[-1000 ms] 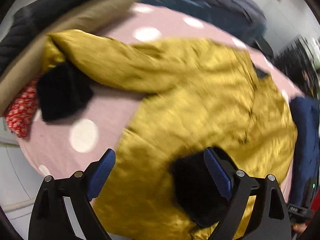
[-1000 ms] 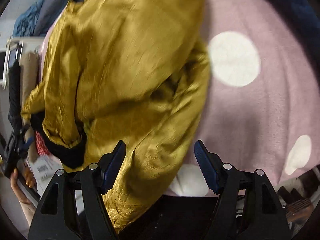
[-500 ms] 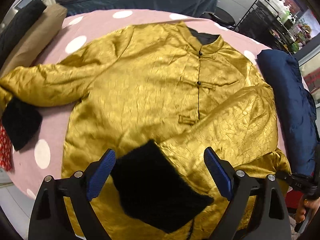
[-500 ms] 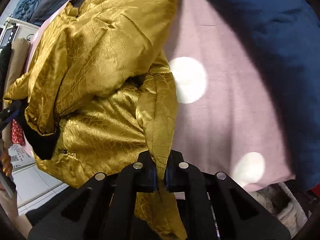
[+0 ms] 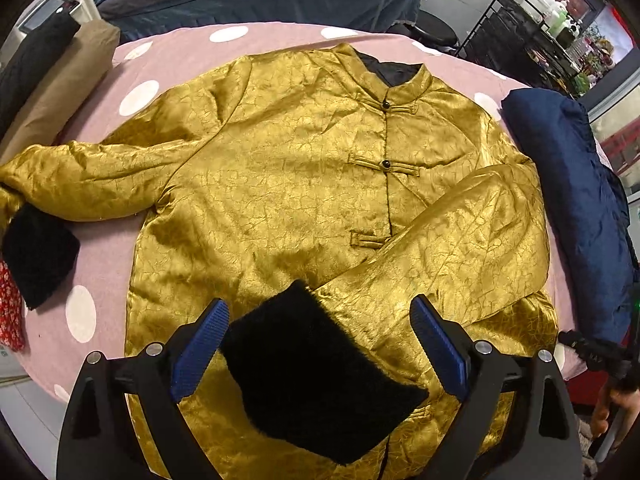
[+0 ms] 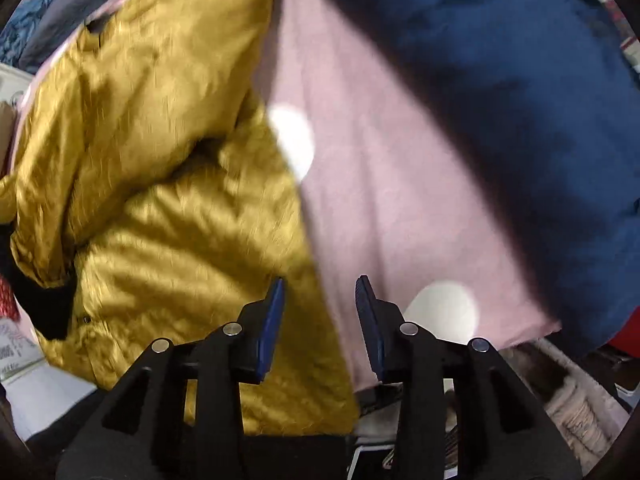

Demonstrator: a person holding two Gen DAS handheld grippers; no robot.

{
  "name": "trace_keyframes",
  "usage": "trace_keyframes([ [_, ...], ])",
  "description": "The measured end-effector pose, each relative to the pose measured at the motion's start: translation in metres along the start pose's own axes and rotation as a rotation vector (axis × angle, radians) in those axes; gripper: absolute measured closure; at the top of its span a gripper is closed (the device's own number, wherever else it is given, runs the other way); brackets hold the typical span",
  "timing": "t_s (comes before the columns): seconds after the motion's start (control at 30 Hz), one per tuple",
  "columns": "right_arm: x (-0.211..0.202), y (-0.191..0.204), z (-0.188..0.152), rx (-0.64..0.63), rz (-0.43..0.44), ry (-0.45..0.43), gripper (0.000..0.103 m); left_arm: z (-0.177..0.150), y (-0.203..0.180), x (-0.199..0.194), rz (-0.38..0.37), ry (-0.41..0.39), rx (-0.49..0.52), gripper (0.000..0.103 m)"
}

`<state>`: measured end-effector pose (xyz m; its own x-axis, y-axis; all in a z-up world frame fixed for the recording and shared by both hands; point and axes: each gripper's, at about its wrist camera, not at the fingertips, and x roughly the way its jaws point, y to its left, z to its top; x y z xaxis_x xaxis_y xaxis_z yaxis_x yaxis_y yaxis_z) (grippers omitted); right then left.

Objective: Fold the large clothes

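Observation:
A gold satin jacket (image 5: 280,184) lies front up on the pink dotted table cover (image 5: 100,248). One sleeve is folded across its front, and that sleeve's black furry cuff (image 5: 316,372) lies under my left gripper (image 5: 320,312), which is open above it without touching. The other sleeve stretches left to a second black cuff (image 5: 36,256). In the right wrist view my right gripper (image 6: 320,284) hovers over the jacket's (image 6: 168,200) side edge. Its jaws are opening, and the pads are off the cloth.
A folded navy garment (image 5: 580,200) lies along the table's right side, close to the jacket (image 6: 540,100). Tan and black cushions (image 5: 52,92) sit at the far left. A wire rack with bottles (image 5: 520,32) stands behind. A person's hand (image 5: 612,408) shows at the lower right.
The right gripper shut on the jacket's edge half a second ago, then let go and lifted. The left gripper swung over, and the folded sleeve's cuff now lies between its open fingers.

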<state>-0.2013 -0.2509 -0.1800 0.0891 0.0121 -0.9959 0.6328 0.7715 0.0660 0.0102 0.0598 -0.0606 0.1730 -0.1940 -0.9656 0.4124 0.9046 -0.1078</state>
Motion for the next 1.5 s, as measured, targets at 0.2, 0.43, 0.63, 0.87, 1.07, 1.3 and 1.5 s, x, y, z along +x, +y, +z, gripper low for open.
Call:
trace_keyframes([
  [0.2, -0.018, 0.007, 0.028, 0.091, 0.137, -0.054, 0.051, -0.006, 0.020, -0.005, -0.007, 0.000, -0.053, 0.013],
  [0.43, 0.000, 0.054, 0.030, 0.071, 0.216, 0.004, 0.050, -0.025, 0.040, -0.011, 0.024, -0.009, -0.057, 0.013],
  [0.63, 0.015, 0.080, 0.020, 0.025, 0.213, 0.033, 0.050, -0.055, 0.050, -0.002, 0.005, 0.029, -0.063, 0.013],
  [0.87, 0.020, 0.094, 0.015, -0.023, 0.157, 0.028, 0.050, -0.090, 0.045, 0.003, -0.166, 0.088, -0.055, 0.013],
  [1.07, 0.020, 0.097, 0.013, -0.064, 0.130, 0.024, 0.050, -0.093, 0.027, 0.020, -0.193, 0.122, -0.015, 0.014],
  [1.3, 0.015, 0.107, 0.009, -0.126, 0.109, 0.010, 0.050, -0.089, -0.007, 0.033, -0.177, 0.127, 0.153, 0.036],
  [1.5, 0.010, 0.105, 0.008, -0.120, 0.114, 0.004, 0.038, -0.078, -0.027, 0.019, -0.191, 0.081, 0.234, 0.086],
])
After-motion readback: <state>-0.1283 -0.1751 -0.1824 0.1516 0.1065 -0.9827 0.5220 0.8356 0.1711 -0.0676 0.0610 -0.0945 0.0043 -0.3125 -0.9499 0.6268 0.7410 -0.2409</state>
